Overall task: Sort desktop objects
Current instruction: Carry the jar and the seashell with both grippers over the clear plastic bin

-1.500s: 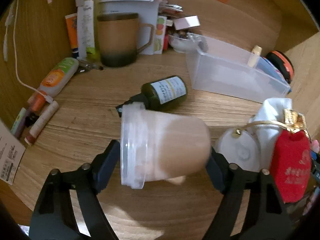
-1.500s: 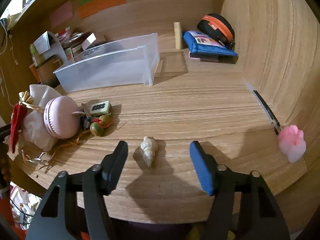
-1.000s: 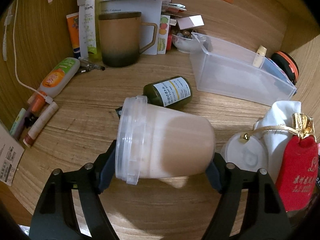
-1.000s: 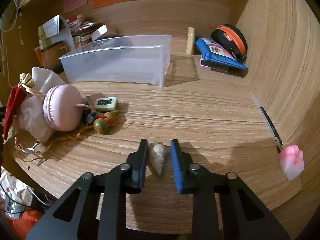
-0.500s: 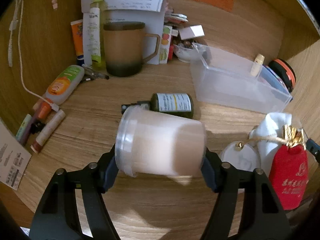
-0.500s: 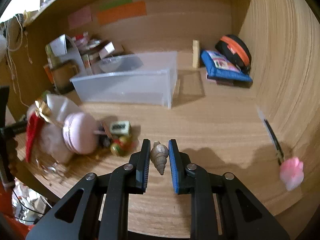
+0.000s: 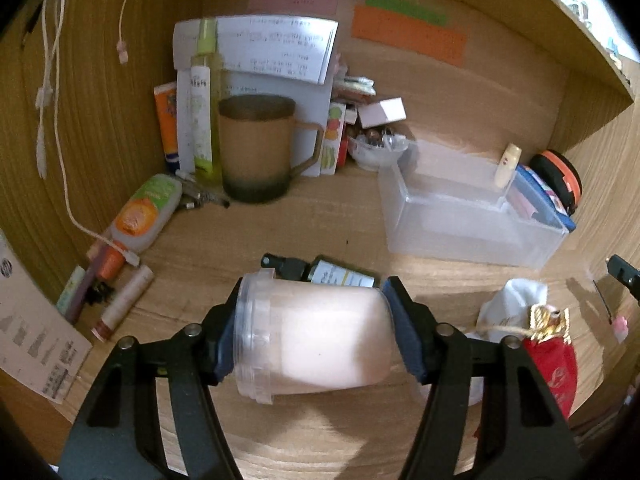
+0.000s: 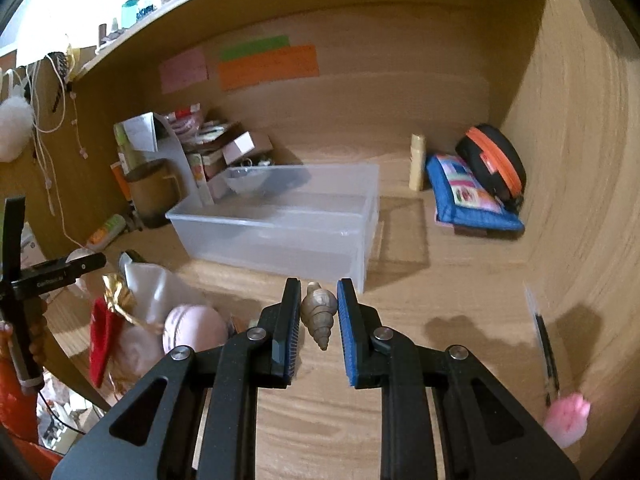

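So right now both hands are loaded. The left gripper point(image 7: 312, 336) has that frosted plastic jar point(image 7: 312, 340) sideways between its pads, lid end to the left, base to the right, and the jaws are closing in on it. It sits above the near part of the worktop point(image 7: 320, 224), with a dark green bottle point(image 7: 340, 274) lying just behind it.

Looks light to me, probably empty or close to it, but smooth plastic like that is slippery and the walls will flex. Holding it end to end seems the sane choice, since the lid rim and base are the stiffest bits.

The right gripper point(image 8: 319, 320) is clamped on a little spiral seashell point(image 8: 319, 314), tip pointing toward the near edge, lifted clear of the worktop in front of the clear plastic bin point(image 8: 280, 220). Shell is hard but brittle, and tapered, so it could squirt out. Pads are on the fat middle whorl, which I'd say is right.
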A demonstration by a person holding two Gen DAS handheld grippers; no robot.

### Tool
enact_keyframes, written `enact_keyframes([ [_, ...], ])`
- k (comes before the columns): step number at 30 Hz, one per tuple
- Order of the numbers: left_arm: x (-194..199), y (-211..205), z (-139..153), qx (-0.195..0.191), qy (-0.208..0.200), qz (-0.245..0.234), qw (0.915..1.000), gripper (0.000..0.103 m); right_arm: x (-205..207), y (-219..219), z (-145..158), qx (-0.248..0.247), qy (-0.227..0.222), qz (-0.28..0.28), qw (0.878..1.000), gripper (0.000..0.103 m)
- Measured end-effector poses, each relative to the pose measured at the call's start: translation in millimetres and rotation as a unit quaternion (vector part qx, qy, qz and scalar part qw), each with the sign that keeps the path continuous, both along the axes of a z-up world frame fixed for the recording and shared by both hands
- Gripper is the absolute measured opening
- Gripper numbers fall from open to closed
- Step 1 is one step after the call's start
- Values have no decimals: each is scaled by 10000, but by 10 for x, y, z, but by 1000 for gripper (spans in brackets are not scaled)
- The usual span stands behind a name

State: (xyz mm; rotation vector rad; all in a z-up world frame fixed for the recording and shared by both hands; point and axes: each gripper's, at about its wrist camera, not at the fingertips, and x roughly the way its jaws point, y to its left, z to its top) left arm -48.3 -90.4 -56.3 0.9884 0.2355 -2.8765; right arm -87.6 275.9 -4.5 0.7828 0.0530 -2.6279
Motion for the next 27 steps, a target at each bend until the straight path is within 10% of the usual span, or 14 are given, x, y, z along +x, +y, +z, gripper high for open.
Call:
enact_keyframes([
  [27,-805,320,1012,-68,374,-1037,9939,65,-745,-335,736,-79,590,755,9954,17],
])
